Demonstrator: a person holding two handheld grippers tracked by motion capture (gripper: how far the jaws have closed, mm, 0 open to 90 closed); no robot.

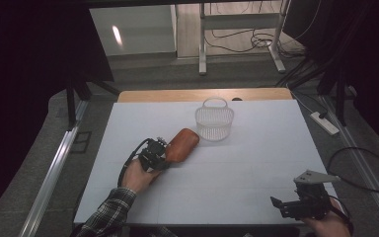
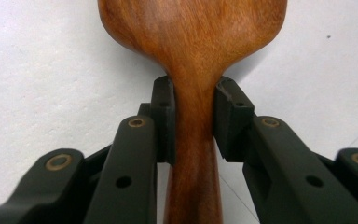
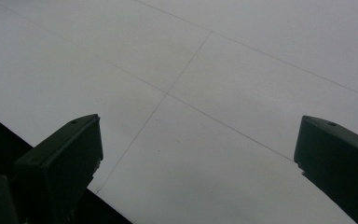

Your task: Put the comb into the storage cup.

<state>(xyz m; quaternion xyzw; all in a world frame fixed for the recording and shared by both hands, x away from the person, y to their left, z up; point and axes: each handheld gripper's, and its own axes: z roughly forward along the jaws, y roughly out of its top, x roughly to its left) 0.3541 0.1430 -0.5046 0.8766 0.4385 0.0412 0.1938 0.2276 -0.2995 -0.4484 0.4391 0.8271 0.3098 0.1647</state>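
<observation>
White table (image 1: 237, 163) (dim room behind).

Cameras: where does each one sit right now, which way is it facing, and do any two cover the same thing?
High view: above the person's side, looking forward and down on the white table; both forearms, the left gripper, the right gripper and a basket.
Left gripper view: rides the left gripper, looking along jaws shut on the wooden spoon.
Right gripper view: rides the right gripper, jaws open over bare table.
Shared: high and left gripper views both show the spoon.
</observation>
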